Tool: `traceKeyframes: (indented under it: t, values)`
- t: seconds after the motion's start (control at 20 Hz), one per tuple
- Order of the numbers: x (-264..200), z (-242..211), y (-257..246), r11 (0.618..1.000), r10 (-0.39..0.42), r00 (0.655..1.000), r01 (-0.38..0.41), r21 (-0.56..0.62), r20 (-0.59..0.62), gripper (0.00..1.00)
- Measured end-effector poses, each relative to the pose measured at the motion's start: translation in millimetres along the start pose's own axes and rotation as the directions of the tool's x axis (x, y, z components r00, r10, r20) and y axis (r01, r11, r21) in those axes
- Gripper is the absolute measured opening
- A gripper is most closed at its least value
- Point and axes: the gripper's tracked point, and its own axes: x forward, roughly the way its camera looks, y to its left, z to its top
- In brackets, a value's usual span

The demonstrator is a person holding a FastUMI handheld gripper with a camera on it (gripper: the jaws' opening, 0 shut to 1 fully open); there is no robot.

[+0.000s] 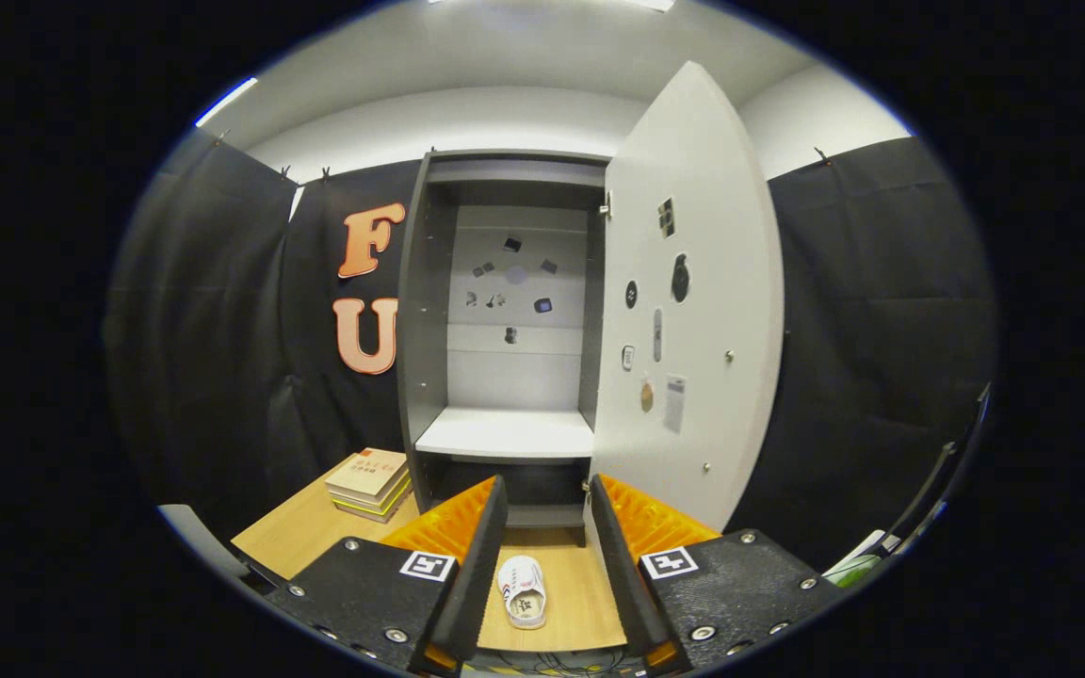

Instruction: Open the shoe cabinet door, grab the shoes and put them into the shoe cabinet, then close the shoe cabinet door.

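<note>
Your tool [547,541] is spread apart, holding nothing; the shoe [523,591] lies on the table [307,532] between its fingers, toward 6 o'clock of the shoe cabinet [505,330]; the door [693,311] already swings open at 3 o'clock, shelf [505,433] bare; you have yet to grab the shoe, load it and close the door; books [371,482] sit at 9 o'clock.

The small items stuck on the cabinet door [693,311] and the cabinet's back wall [516,292] are too small to identify, and the fingers [477,565] hide the bench [298,532] either side of the shoe [524,591].
</note>
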Motion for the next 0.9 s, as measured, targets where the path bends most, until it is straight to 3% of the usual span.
traceKeyframes:
  t: [0.35, 0.9]
  values:
    - [-9, -33, 18, 0.999, 0.048, 0.991, -0.046, 0.02, -0.126, 0.68]
    - [-33, -92, 32, 0.995, 0.096, 0.925, -0.074, 0.073, -0.369, 0.69]
